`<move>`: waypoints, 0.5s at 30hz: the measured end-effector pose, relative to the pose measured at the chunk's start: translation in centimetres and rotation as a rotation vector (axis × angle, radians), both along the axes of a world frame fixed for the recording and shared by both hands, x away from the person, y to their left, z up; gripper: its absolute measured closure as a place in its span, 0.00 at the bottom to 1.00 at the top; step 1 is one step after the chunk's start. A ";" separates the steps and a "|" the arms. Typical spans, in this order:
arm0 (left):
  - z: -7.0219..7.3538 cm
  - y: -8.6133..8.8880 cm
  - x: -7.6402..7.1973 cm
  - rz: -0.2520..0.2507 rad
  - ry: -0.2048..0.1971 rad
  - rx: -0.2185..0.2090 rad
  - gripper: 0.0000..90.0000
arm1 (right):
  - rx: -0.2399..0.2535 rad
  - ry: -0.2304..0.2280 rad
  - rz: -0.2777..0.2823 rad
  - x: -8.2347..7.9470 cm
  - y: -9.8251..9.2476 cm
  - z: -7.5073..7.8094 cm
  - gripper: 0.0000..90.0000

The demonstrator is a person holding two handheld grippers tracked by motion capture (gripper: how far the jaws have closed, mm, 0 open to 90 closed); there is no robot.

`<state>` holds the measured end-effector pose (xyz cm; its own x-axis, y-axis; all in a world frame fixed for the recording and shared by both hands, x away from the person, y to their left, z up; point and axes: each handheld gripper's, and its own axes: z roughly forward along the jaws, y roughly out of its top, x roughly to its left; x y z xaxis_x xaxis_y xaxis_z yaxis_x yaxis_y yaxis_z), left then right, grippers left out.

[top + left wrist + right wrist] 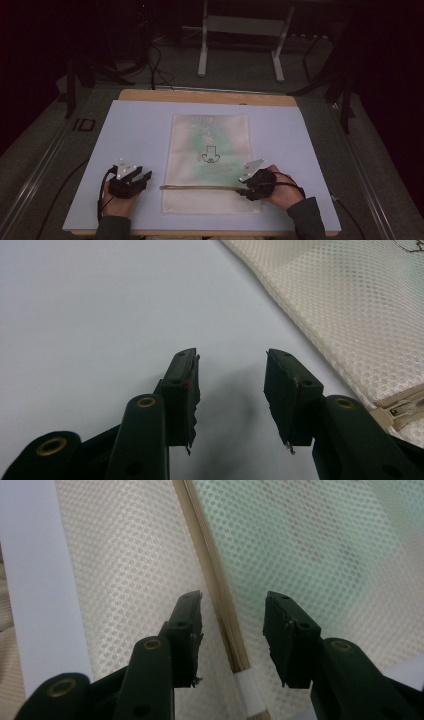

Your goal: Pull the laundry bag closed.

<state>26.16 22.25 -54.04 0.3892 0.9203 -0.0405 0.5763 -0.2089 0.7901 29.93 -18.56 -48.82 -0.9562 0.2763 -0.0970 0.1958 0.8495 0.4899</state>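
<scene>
Hovering low over the pouch (210, 165) at frame centre, the right gripper (232, 612) holds jaws wide astride the zipper (215, 587). Left gripper (232, 372), jaws wide, idles over bare surface (100, 315). Risk: closing off-line could pinch mesh instead.

A dim room: grey carpet (235, 70) fills the upper frame, where a white metal table frame (242, 30) stands at top centre. Black cables (155, 65) trail at upper left, darkness beyond.

Flat cream mesh pouch (210, 165) (zipper closed)
</scene>
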 end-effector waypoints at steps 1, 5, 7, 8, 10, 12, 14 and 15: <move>0.0 0.0 0.0 0.000 -0.001 0.000 0.62 | 0.004 -0.002 0.003 0.0 0.1 0.0 0.66; 0.0 0.0 0.0 -0.001 -0.001 -0.001 0.62 | 0.008 -0.002 0.013 0.0 0.7 -0.1 0.66; 0.0 0.0 0.0 -0.001 -0.001 -0.001 0.62 | 0.009 -0.002 0.015 0.0 0.9 -0.1 0.66; 0.0 0.0 0.0 -0.001 -0.002 0.000 0.62 | 0.012 -0.002 0.017 0.0 1.0 -0.1 0.66; 0.0 0.0 0.0 -0.001 -0.001 0.000 0.62 | 0.016 -0.004 0.019 0.0 1.2 -0.1 0.66; 0.0 0.0 0.0 -0.001 -0.001 -0.001 0.62 | 0.018 -0.003 0.024 0.0 1.3 -0.2 0.66; 0.0 0.0 0.0 -0.001 -0.001 -0.001 0.62 | 0.019 -0.002 0.028 0.0 1.6 -0.2 0.66; 0.0 0.0 0.0 -0.001 -0.001 -0.001 0.62 | 0.019 -0.002 0.028 0.0 1.6 -0.2 0.66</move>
<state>26.15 22.24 -54.05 0.3902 0.9198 -0.0409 0.5755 -0.2089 0.7907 29.88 -16.99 -49.05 -0.9633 0.2513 -0.0942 0.1710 0.8453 0.5062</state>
